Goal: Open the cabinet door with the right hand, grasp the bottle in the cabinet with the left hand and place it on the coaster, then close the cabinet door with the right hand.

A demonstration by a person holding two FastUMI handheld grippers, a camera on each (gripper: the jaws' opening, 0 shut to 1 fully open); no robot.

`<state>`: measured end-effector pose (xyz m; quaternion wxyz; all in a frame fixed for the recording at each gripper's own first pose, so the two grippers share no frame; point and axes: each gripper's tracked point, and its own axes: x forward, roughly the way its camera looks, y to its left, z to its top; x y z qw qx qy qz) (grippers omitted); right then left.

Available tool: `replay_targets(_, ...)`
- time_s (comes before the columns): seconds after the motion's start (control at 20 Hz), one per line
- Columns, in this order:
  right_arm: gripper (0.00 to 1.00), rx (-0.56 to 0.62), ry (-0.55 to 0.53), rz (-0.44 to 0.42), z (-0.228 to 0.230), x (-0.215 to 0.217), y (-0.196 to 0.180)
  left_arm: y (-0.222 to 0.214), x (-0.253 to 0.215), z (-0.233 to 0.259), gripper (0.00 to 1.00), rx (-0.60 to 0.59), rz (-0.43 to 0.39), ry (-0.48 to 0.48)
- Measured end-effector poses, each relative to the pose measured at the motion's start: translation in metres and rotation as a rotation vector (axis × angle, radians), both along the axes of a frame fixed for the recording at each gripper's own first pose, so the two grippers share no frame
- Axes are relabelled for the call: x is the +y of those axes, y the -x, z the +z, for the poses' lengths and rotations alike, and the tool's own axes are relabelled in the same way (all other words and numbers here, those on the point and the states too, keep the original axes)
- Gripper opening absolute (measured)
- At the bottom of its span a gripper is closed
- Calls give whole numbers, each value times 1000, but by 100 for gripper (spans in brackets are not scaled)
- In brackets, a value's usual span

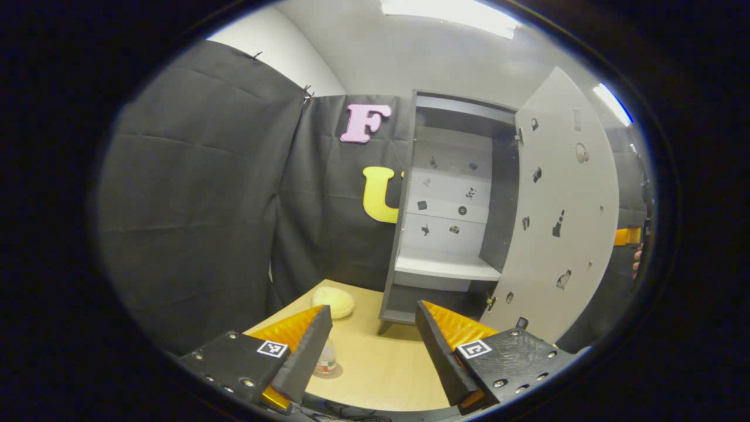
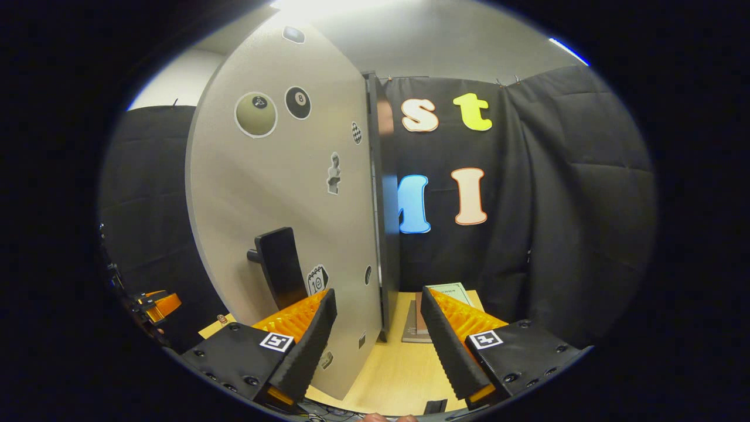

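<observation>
Bottle (image 1: 326, 358) stands on the wooden table (image 1: 381, 375) in the left gripper view, low down and partly hidden behind that gripper's left finger. It sits on a small round coaster (image 1: 334, 373), whose edge shows just under it. The left gripper (image 1: 372, 346) hangs above the table with its fingers spread wide and nothing between them. A pale yellow soft thing (image 1: 334, 302) lies on the table farther back, near the cabinet.

The cabinet (image 1: 448, 211) stands at the back of the table, and its inner shelf (image 1: 445, 265) is bare. The cabinet door (image 1: 562, 217) is swung open to the right, with small stickers on its inner face.

In the right gripper view the same door shows from its outer side, with a dark handle (image 2: 280, 266) on it. The right gripper (image 2: 378, 331) is wide open; the door's free edge stands between and beyond its fingers, and I cannot tell if they touch it. A book (image 2: 419, 319) lies on the table behind.
</observation>
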<state>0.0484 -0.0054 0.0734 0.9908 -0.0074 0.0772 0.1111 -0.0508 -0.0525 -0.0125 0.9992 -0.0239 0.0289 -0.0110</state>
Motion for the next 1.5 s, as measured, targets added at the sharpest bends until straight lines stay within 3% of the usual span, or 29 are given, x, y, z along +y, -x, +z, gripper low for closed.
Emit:
replay_targets(0.05,86,-6,-2,1,2,10,0,-4,9,1,86,-2,-1,-5)
replay_targets(0.15,86,-2,5,3,0,25,1,-16,26,3,86,-5,-6,-15)
replay_targets(0.2,93,0,6,5,0,32,-1,-21,34,3,86,-6,-10,-18)
replay_targets(0.25,93,4,4,8,-1,39,-4,-27,41,2,86,-6,-14,-20)
replay_targets(0.3,86,7,1,11,-1,48,-8,-30,48,1,86,-6,-17,-19)
replay_targets(0.4,86,10,-1,14,-2,71,-4,-39,61,1,86,-11,-24,-16)
replay_targets(0.45,93,11,0,13,-2,81,-4,-44,69,0,86,-13,-25,-17)
replay_targets(0.75,93,5,-29,6,-6,139,-24,-65,113,-24,86,23,-42,-58)
replay_targets(1.05,93,24,-67,77,-11,198,-28,-68,139,-33,89,41,-71,-58)
replay_targets(1.3,94,17,-26,71,-9,205,-31,-65,146,-33,89,30,-72,-45)
replay_targets(1.5,94,11,-5,33,-15,186,-31,-78,146,-42,89,46,-93,-8)
